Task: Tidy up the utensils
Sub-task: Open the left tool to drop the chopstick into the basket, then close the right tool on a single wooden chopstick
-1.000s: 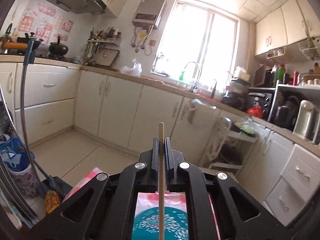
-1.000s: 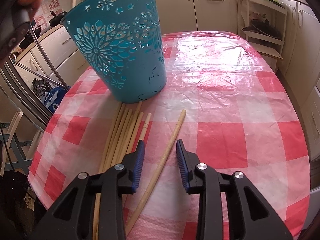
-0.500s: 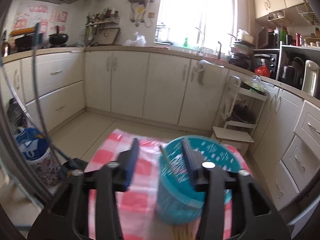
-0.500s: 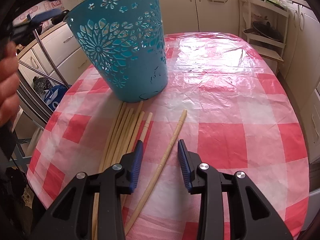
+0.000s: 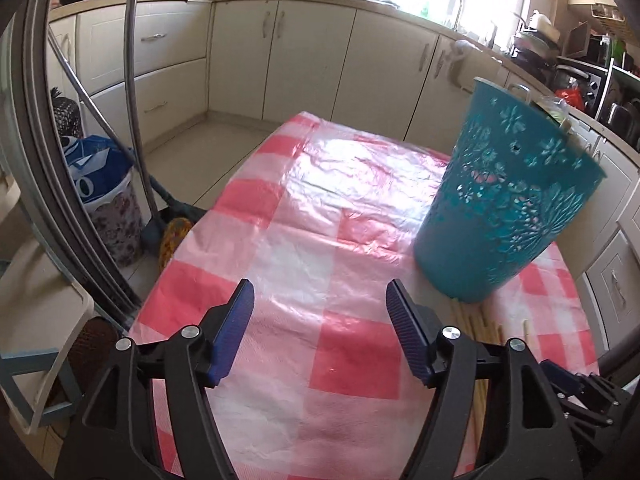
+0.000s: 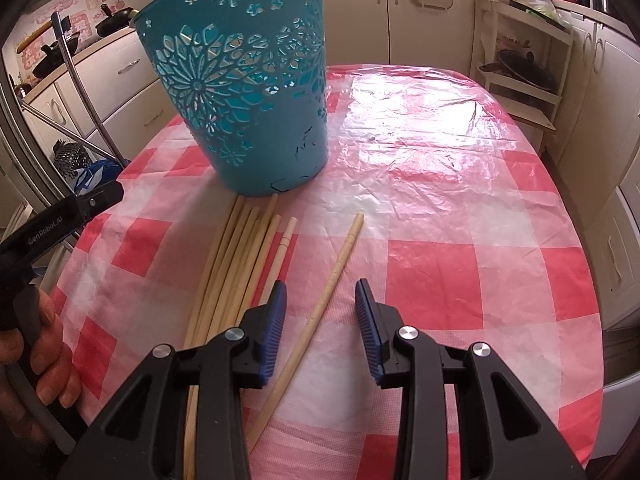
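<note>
Glossy plastic tablecloth (image 6: pixel 440 152); matt wooden chopsticks (image 6: pixel 240 256); perforated plastic basket (image 6: pixel 248 92).

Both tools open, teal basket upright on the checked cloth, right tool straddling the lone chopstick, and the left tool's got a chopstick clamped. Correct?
Not quite: the left tool is empty, open above bare checked cloth, as the left wrist view shows. The rest holds: right tool open over the lone chopstick, teal basket upright.

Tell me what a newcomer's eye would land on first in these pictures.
First the teal cut-out basket, upright on the red-and-white checked tablecloth at its far left. Next the bundle of wooden chopsticks lying just in front of the basket, with a lone chopstick apart on their right. The open right gripper hovers over that lone one; the left gripper is open and empty.
</note>
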{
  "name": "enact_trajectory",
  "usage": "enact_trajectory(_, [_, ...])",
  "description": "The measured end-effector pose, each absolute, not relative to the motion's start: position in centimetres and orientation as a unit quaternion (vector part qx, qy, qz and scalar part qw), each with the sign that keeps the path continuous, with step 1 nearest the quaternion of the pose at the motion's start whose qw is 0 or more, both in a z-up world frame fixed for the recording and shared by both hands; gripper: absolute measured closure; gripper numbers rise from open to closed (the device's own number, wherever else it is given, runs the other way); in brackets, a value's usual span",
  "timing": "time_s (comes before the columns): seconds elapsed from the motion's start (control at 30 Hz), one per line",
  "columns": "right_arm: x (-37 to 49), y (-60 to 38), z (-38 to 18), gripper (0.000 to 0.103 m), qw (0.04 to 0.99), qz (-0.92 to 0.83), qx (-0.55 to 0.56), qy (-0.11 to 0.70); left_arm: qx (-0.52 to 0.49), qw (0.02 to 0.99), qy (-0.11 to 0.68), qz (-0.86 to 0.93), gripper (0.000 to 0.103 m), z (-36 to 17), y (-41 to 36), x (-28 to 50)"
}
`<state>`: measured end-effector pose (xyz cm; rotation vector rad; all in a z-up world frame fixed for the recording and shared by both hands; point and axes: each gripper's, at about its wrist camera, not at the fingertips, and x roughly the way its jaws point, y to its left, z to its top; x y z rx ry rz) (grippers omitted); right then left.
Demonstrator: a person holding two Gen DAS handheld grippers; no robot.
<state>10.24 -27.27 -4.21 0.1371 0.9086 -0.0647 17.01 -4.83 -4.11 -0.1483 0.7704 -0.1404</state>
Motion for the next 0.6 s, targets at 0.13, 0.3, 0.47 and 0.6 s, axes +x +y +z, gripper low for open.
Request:
enact_trajectory(0.13, [10.8,-27.0,-4.1,0.067,0.889,-0.046,0.059,0.451,-0.063,0.921,0.374,-0.084,0.032,-4.0,-5.6,17.0])
enact_trajectory(0.3, [11.6,-26.6,-4.1,0.071,0.881,-0.067,0.041,0.467,-0.05,0.916,0.382,-0.108,0.029,-3.9,-6.5,16.9])
enact_trajectory(0.47, [12.0,-26.5,-4.1,0.073,0.874,-0.082,0.026,0.478,-0.048,0.917,0.378,-0.117,0.028,-3.8,-6.5,16.6])
enact_trajectory(0.6, [12.3,-26.1,-4.0,0.078,0.87,-0.081,0.022,0.485,-0.048,0.911,0.391,-0.126,0.027,-4.0,-6.7,17.0])
